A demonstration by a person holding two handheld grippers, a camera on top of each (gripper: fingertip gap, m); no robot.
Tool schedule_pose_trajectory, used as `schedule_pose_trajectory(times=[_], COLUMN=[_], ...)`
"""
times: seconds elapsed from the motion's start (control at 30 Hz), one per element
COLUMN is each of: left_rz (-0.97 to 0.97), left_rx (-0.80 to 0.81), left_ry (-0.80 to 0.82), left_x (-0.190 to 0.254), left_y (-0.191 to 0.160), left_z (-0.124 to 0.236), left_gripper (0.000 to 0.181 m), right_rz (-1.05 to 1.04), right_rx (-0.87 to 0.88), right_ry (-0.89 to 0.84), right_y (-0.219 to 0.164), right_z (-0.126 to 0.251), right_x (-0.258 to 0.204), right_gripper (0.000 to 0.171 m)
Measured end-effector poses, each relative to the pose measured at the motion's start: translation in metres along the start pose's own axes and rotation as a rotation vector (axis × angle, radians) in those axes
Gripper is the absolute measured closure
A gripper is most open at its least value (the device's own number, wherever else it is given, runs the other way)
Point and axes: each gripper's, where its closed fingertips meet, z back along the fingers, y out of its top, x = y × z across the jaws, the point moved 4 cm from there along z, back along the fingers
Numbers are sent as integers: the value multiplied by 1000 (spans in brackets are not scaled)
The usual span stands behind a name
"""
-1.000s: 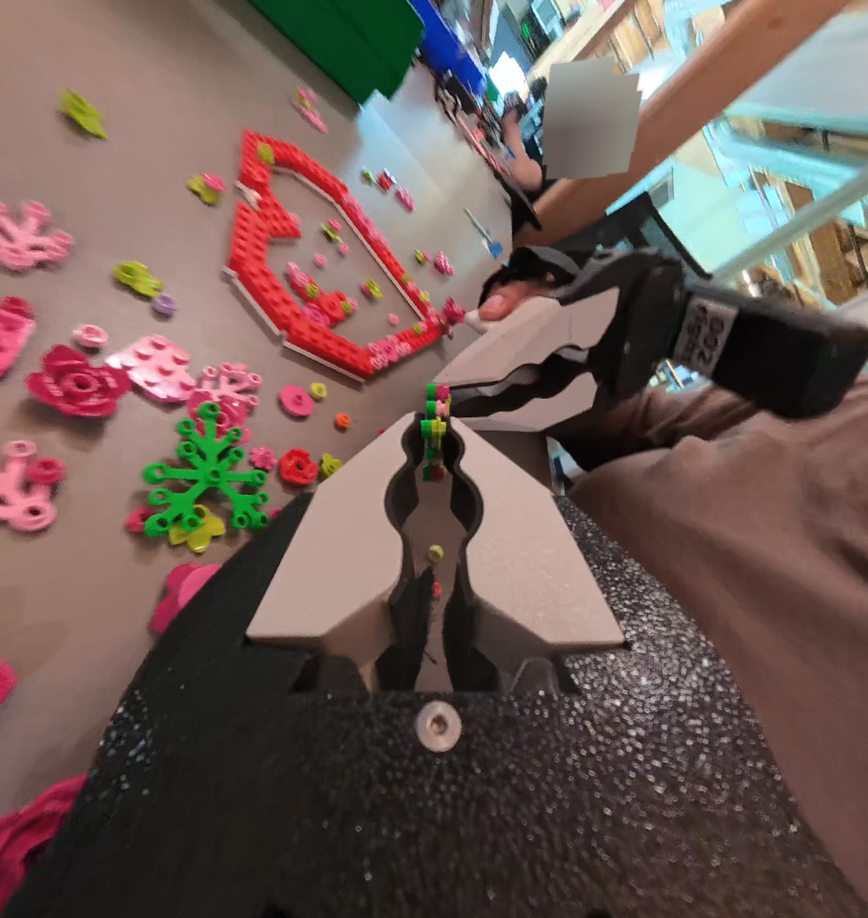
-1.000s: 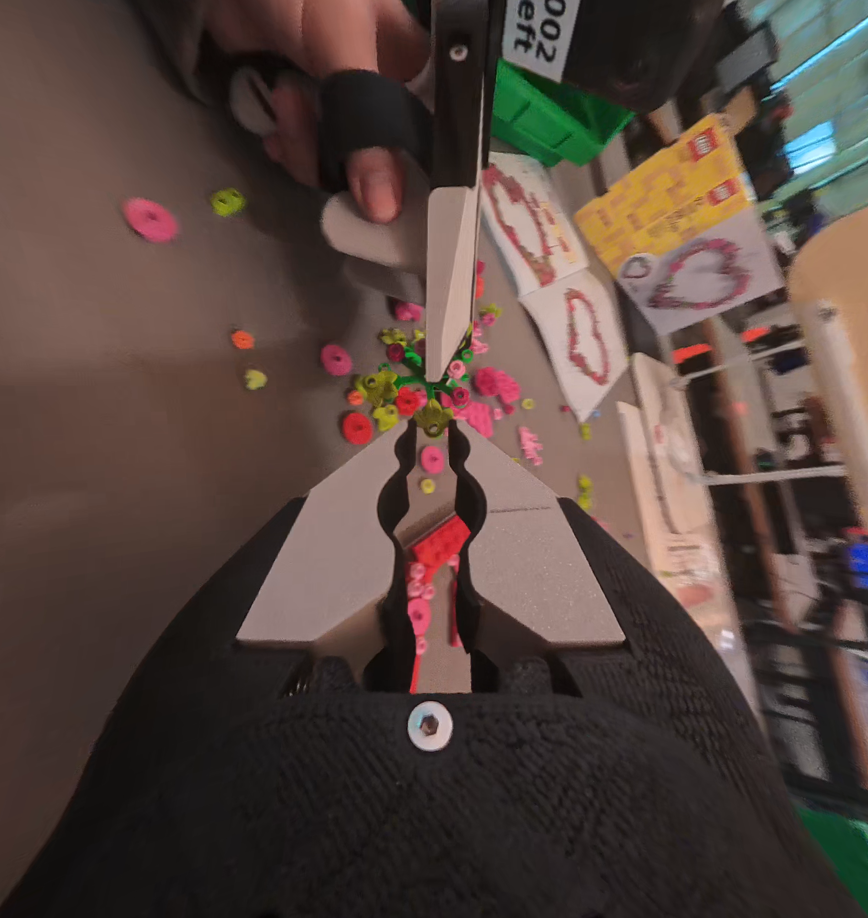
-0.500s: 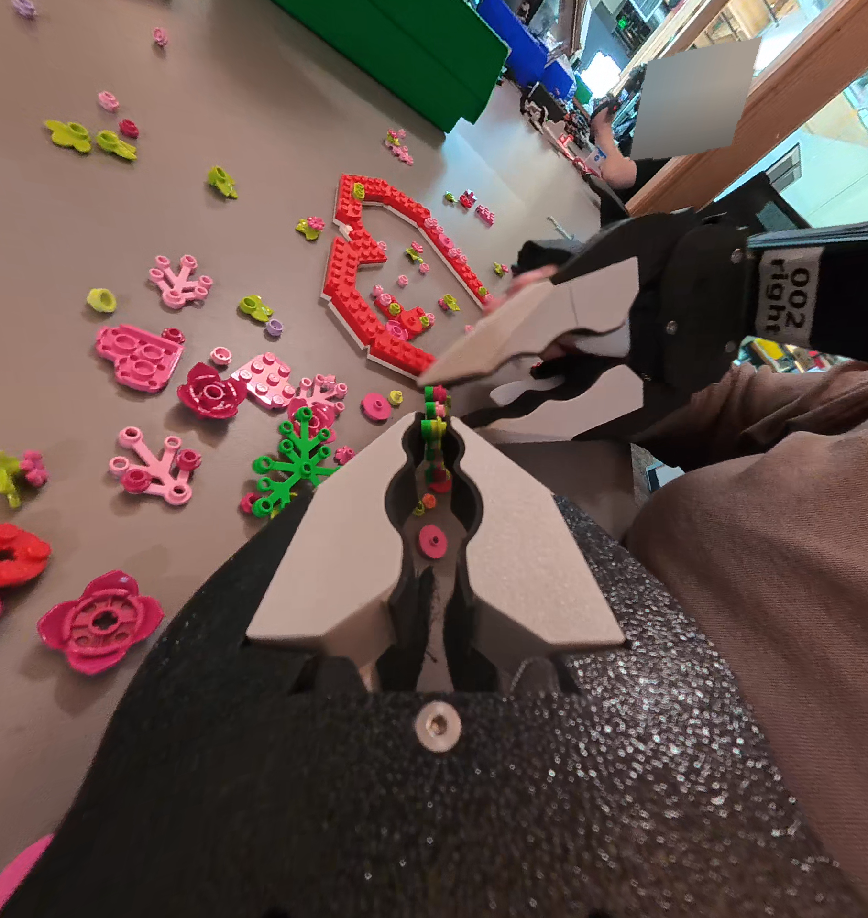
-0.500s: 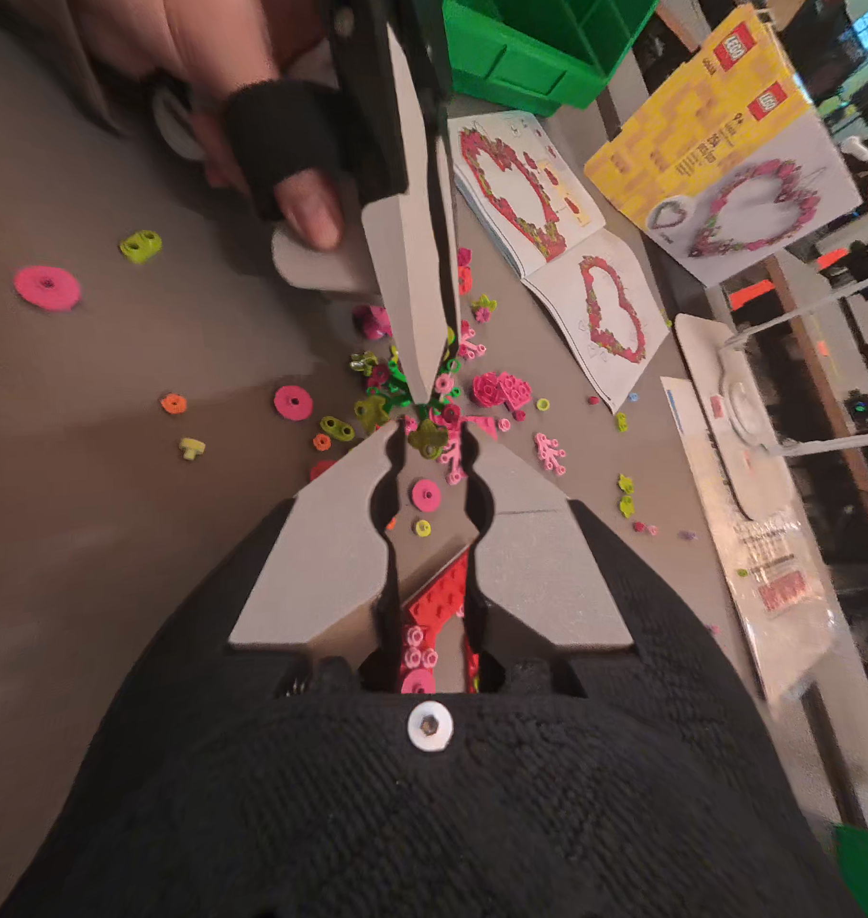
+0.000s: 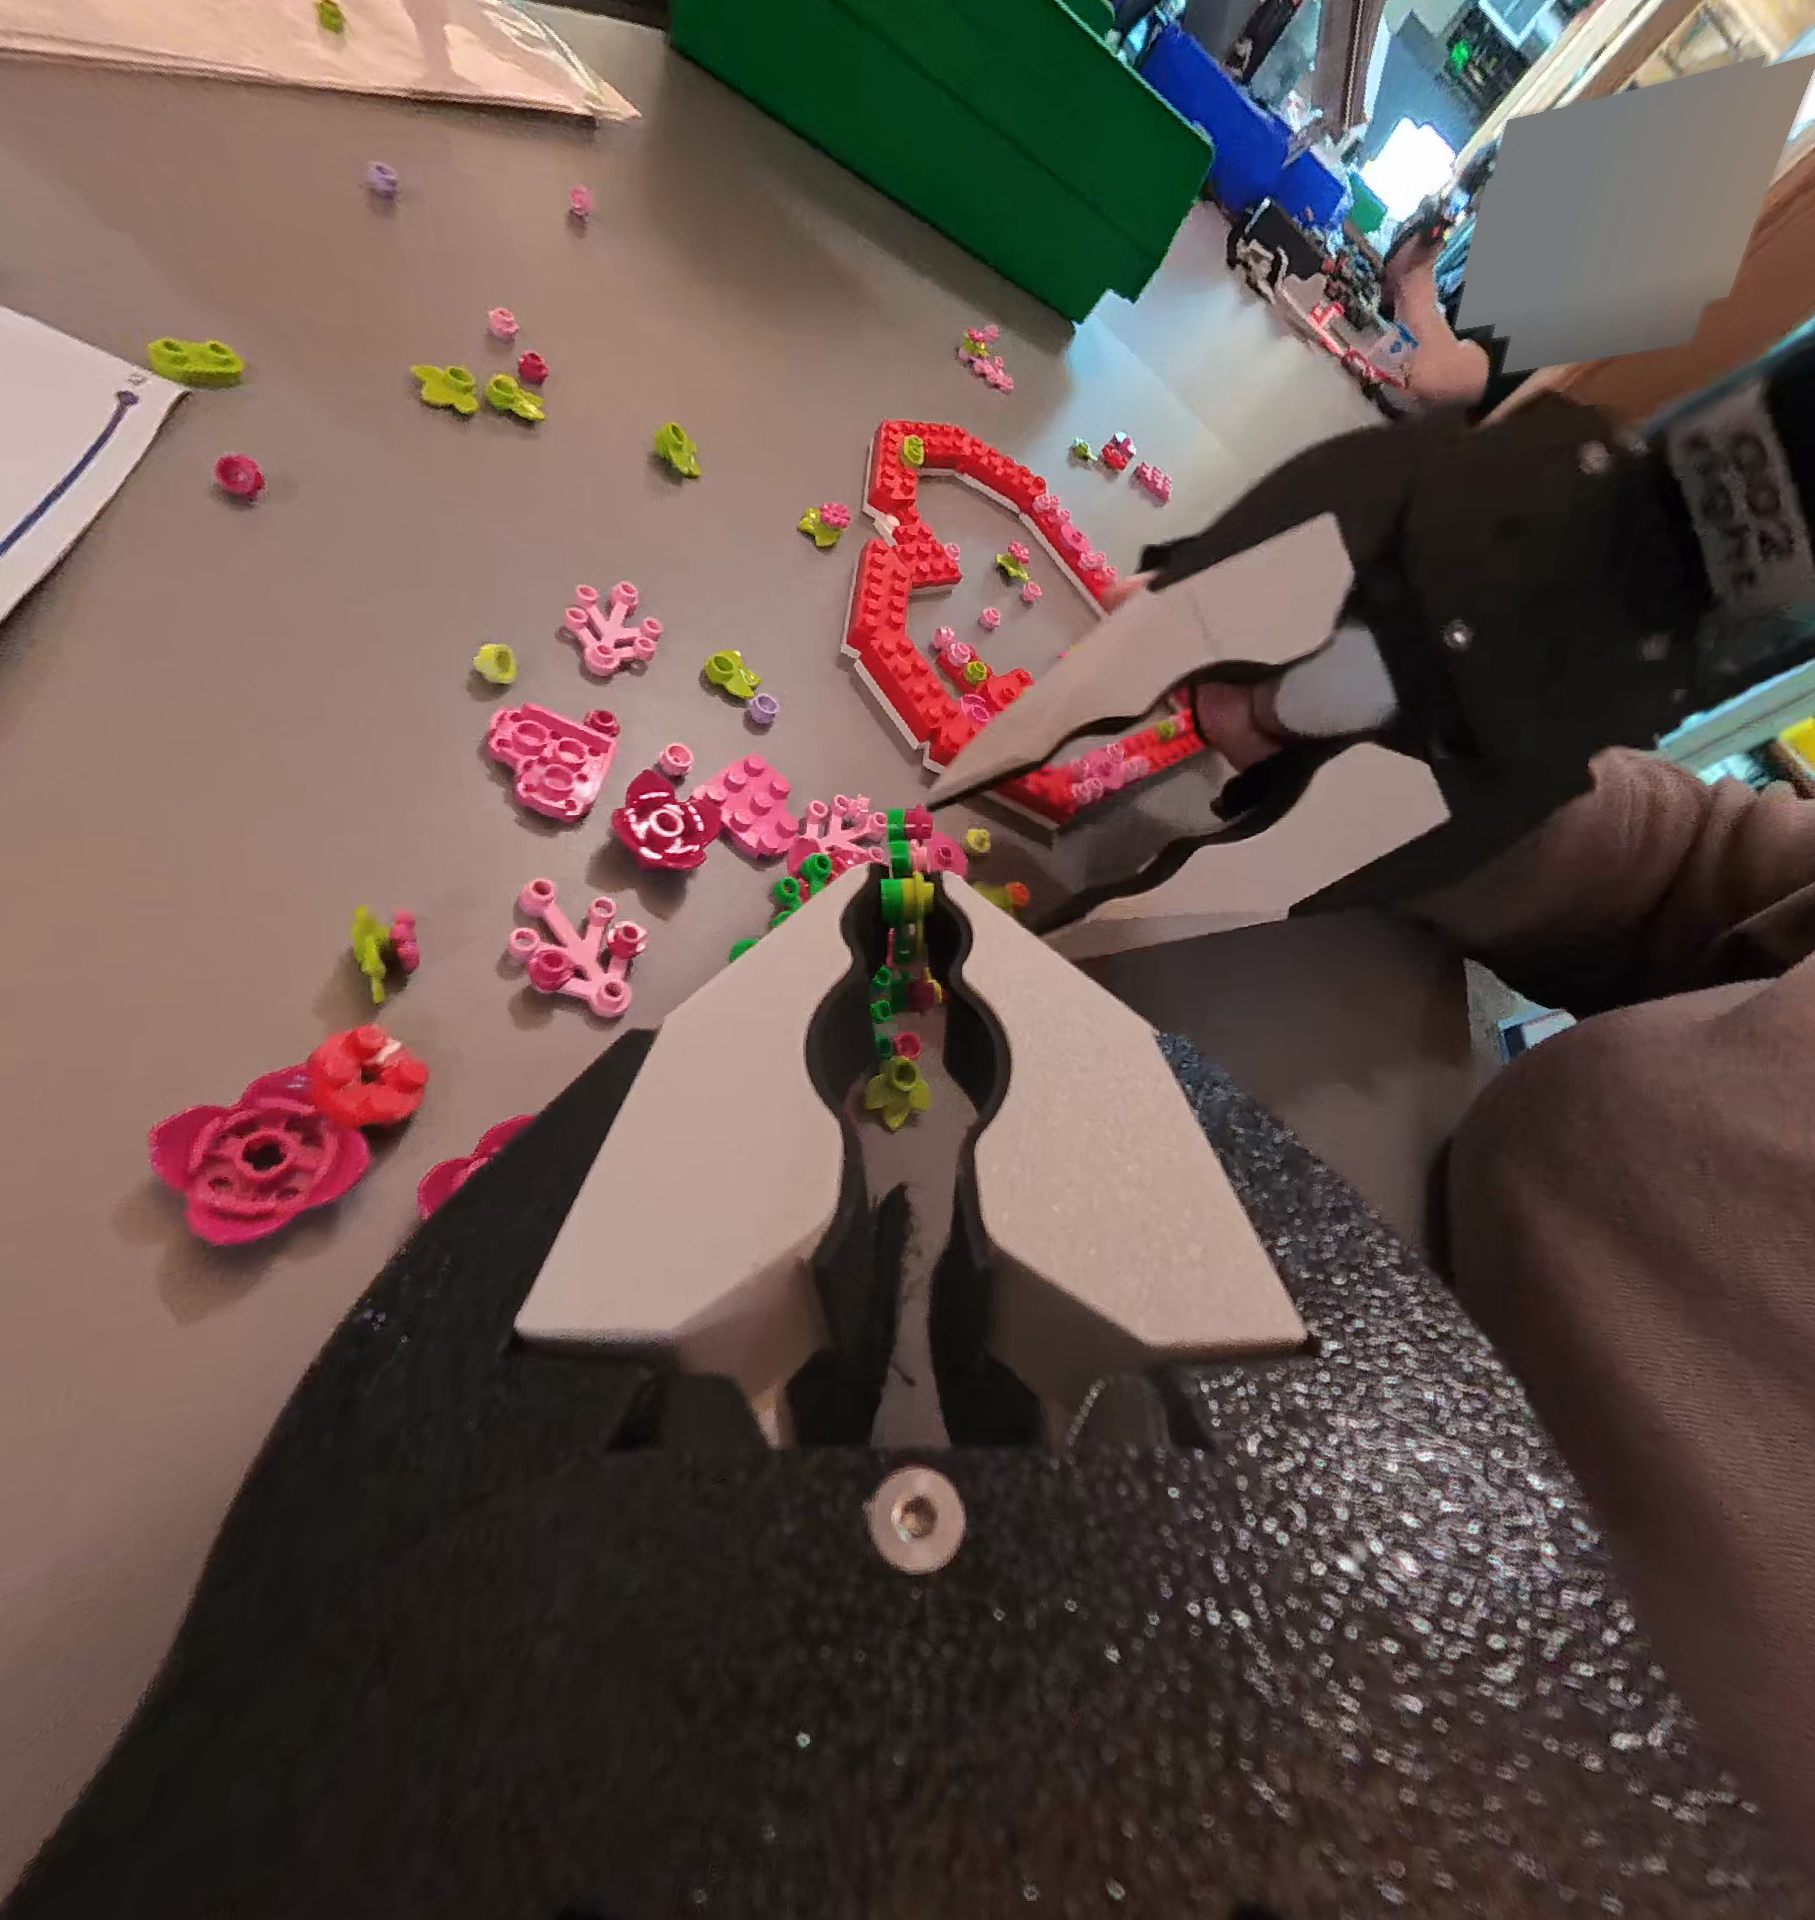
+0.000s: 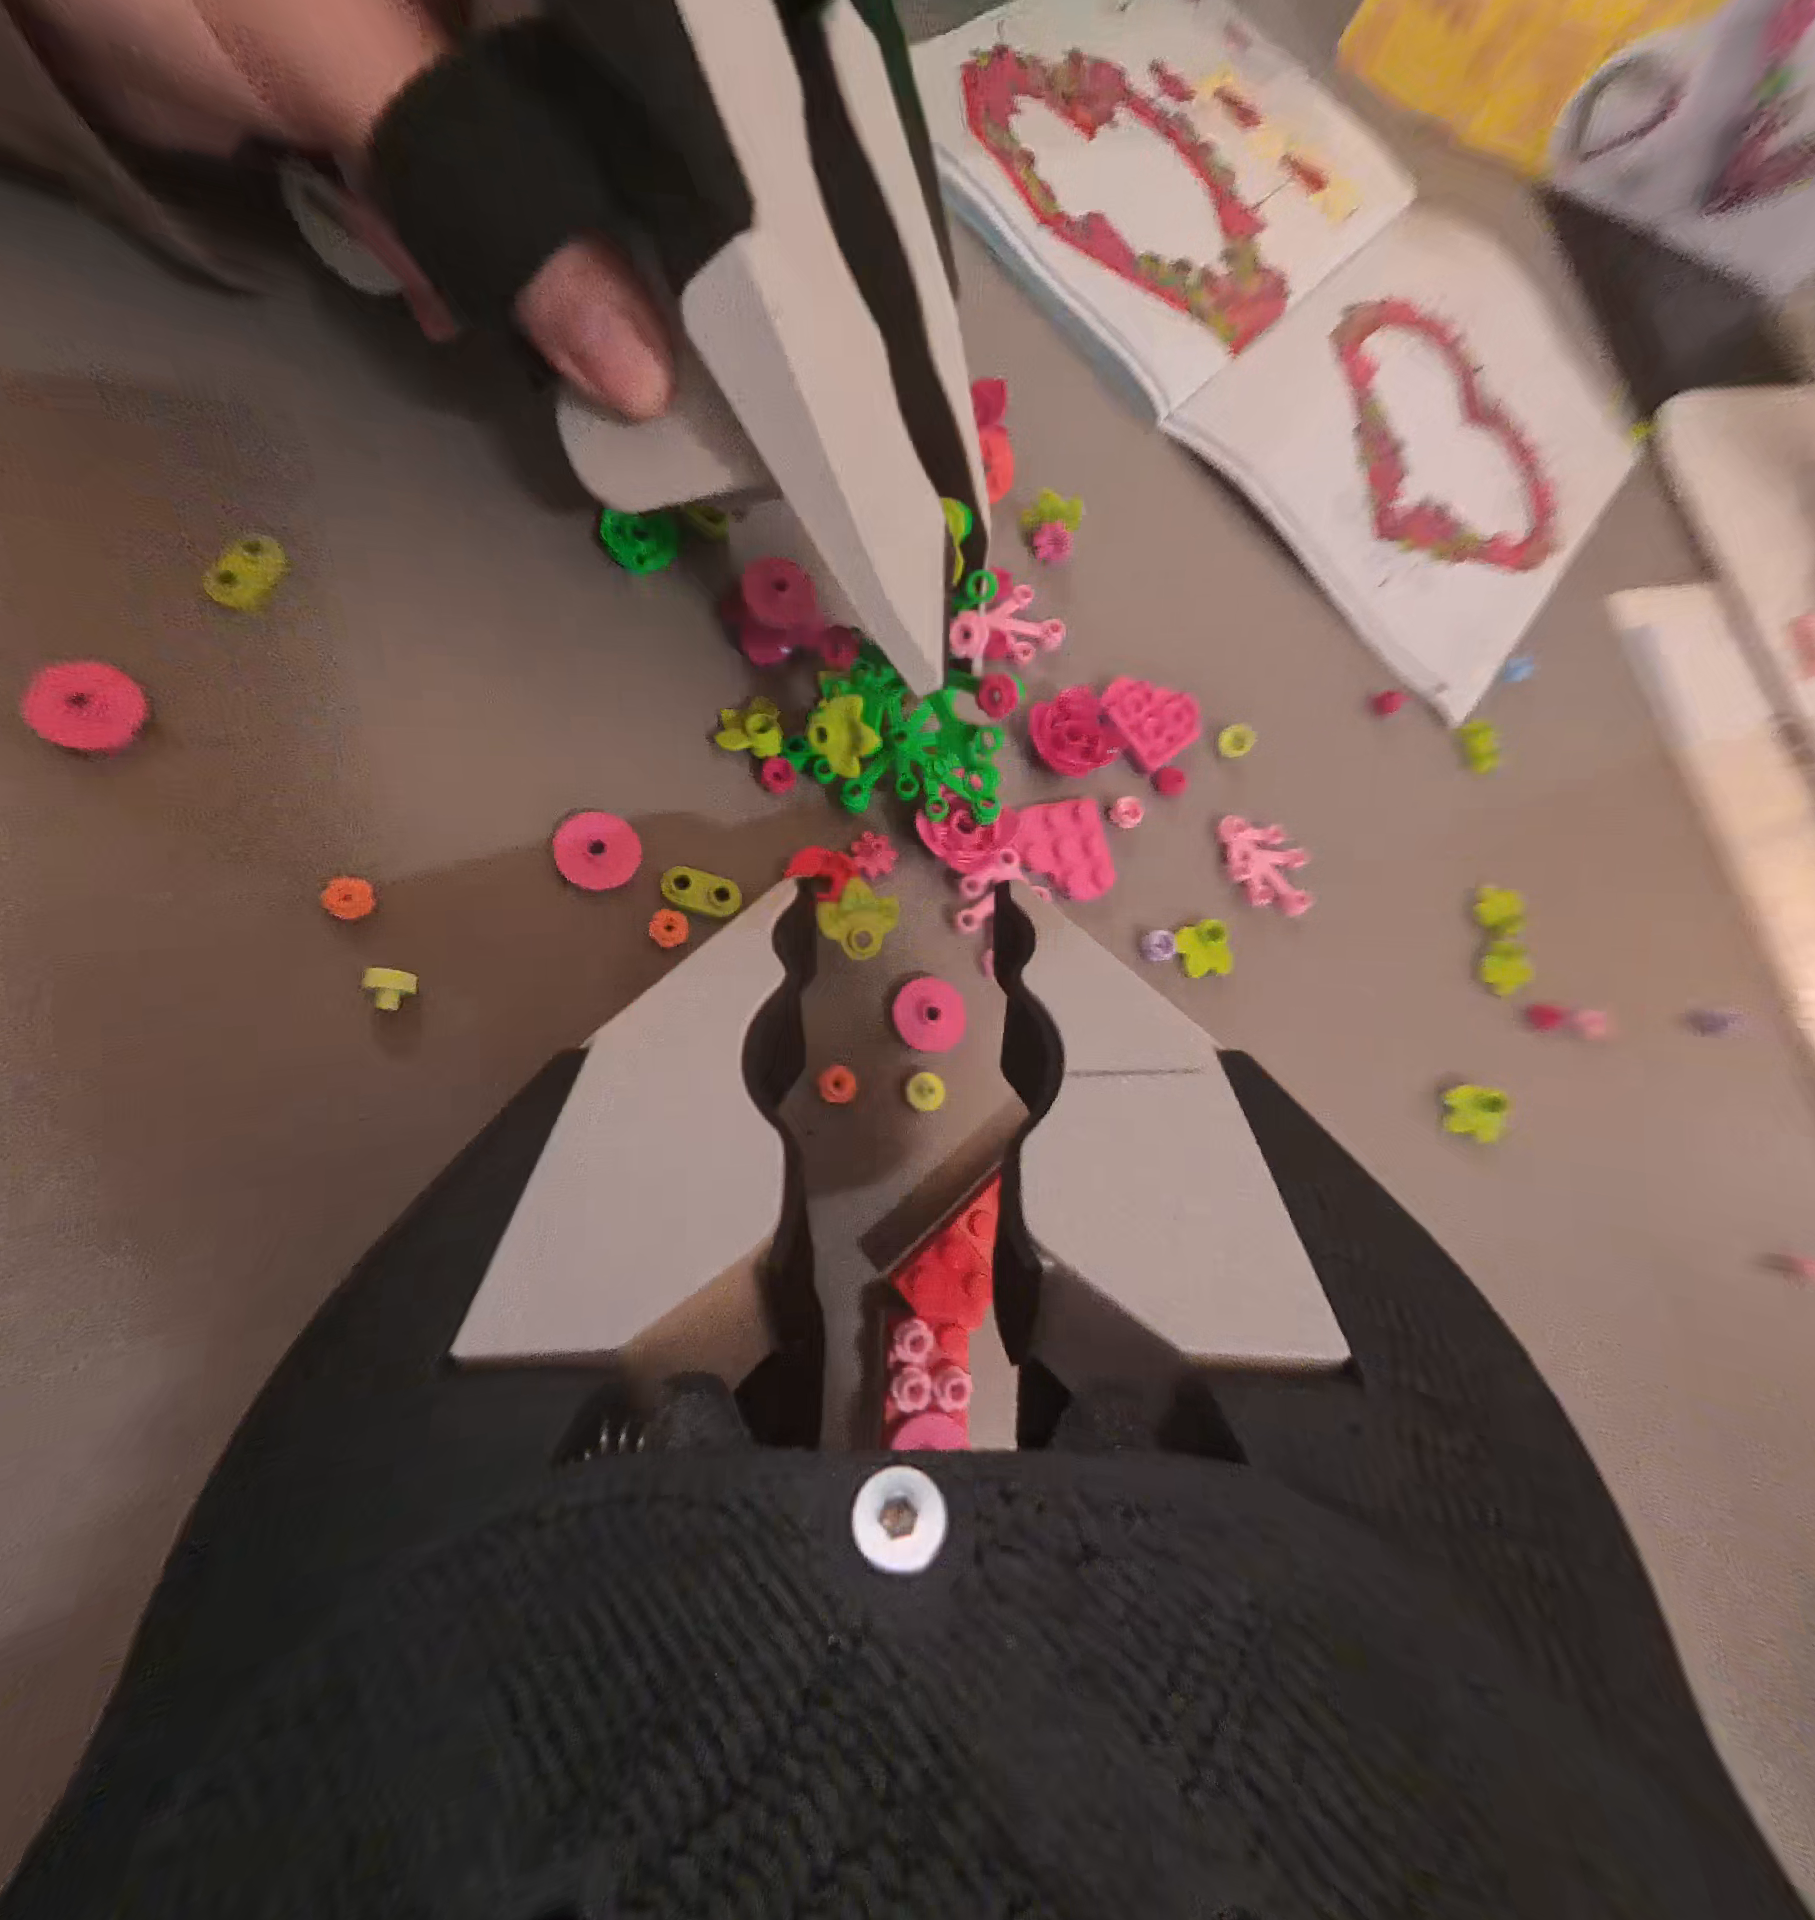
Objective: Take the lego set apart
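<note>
My left gripper [image 5: 908, 883] is shut on a bright green leaf piece [image 5: 898, 899] that carries small pink and lime flowers, just above the grey table. In the right wrist view it comes down from the top [image 6: 934, 681] onto the same green cluster [image 6: 924, 738]. My right gripper [image 6: 898, 899] is open and empty, close in front of the cluster, with a lime leaf [image 6: 861, 920] on the table between its tips. It shows open in the left wrist view [image 5: 986, 862]. The red heart frame [image 5: 903, 644] lies on the table behind it, and part of it shows between my right fingers [image 6: 955, 1268].
Loose pink, magenta, lime and orange pieces are scattered around, such as a dark pink rose [image 5: 259, 1153] and a pink disc [image 6: 82, 707]. A green bin [image 5: 944, 135] stands at the back. An open instruction booklet [image 6: 1298, 343] lies far right. A brown sleeve [image 5: 1661, 1247] fills the right. The grippers are tip to tip, or close to it.
My right gripper has opened wider and drawn back from the green cluster. My left gripper, still shut on the green piece, has tipped down closer to the table.
</note>
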Motion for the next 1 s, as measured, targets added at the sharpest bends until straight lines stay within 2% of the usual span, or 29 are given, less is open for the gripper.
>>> schedule_pose_trajectory(times=[0.07,0.17,0.23,0.5,0.57,0.77,0.83,0.9,1.0], left_rz=[-23,-57,-85,-137,-224,-552,-670,-701,-624], left_rx=[-12,-40,-46,-73,-110,-158,-183,-159,-147], left_ry=[-22,-25,-31,-31,-3,117,214,191,168], left_x=[5,8,12,19,21,29,22,28,28], left_y=[-1,-4,-4,-5,-8,-10,-10,-9,-7], left_z=[-3,-5,-6,-5,-5,-8,-5,-5,-6], left_gripper=[177,177,177,177,177,177,178,178,177], right_rz=[-51,-11,45,188,152,-176,-246,-278,-223], right_rx=[46,127,124,96,84,158,180,189,158], right_ry=[32,-12,-54,-135,-72,244,325,342,261], right_y=[6,18,20,21,19,12,11,9,6], right_z=[-1,4,5,4,4,8,10,9,6], right_x=[0,1,2,0,-2,3,1,3,7], right_gripper=[133,151,159,166,167,167,168,167,162])
